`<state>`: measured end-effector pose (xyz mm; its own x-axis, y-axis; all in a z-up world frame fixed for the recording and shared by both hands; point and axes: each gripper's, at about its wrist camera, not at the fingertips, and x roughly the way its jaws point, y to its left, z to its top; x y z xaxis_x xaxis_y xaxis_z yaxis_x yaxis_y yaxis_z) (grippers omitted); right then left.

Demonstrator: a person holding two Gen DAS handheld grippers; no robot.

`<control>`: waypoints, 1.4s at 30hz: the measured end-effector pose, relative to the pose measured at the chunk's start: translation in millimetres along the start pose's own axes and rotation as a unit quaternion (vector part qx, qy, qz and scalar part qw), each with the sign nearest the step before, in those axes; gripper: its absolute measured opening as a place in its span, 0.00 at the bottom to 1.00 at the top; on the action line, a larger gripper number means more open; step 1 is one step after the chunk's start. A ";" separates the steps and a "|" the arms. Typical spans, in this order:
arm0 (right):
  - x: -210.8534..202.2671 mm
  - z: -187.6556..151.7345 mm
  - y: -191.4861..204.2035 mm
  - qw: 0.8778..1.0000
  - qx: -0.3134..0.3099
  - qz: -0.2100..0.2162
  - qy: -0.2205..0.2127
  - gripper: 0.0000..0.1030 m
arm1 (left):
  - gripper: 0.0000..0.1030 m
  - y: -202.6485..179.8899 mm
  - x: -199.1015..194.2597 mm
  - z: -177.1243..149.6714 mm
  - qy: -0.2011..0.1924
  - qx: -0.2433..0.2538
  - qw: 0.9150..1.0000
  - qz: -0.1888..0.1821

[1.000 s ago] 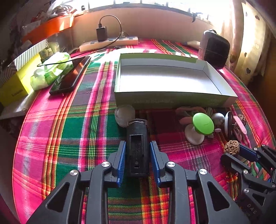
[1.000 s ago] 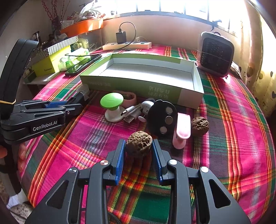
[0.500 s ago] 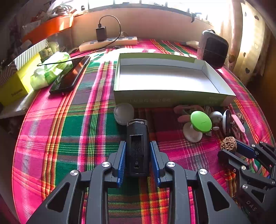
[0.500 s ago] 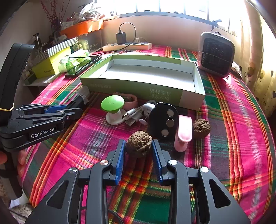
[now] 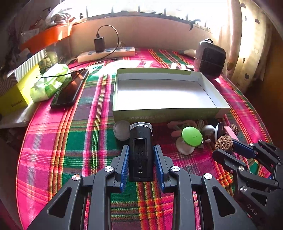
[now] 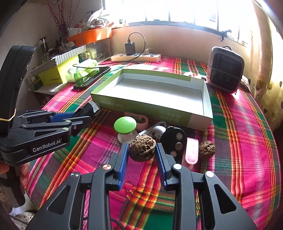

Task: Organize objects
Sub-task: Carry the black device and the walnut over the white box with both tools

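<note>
Plaid tablecloth [image 5: 70, 141] below bright window [image 6: 176, 12]

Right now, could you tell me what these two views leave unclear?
- Printing on the green box: too small and blurred, both views.
- Small items beside the green mushroom-shaped thing: overlapping, left view.
- Pink clip: partly behind the black remote, right view.
- Underside of the black device in the left gripper: hidden.

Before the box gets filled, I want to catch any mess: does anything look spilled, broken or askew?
Nothing looks spilled or broken. The green box sits flat and empty. The left gripper holds a black device, the right gripper a walnut.
</note>
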<state>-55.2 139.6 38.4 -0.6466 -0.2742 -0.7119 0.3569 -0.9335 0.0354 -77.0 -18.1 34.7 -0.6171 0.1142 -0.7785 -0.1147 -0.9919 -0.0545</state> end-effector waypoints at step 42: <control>94.2 126.1 -32.8 0.999 0.000 -0.039 0.022 0.31 | 0.25 23.4 67.7 117.9 -0.006 -0.022 1.000 -0.021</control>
<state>-212.9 115.2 58.7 -0.6421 -0.1895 -0.7429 0.3061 -0.9517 -0.0219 -213.3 -27.0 54.4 -0.6217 0.1562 -0.7675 -0.1068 -0.9877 -0.1145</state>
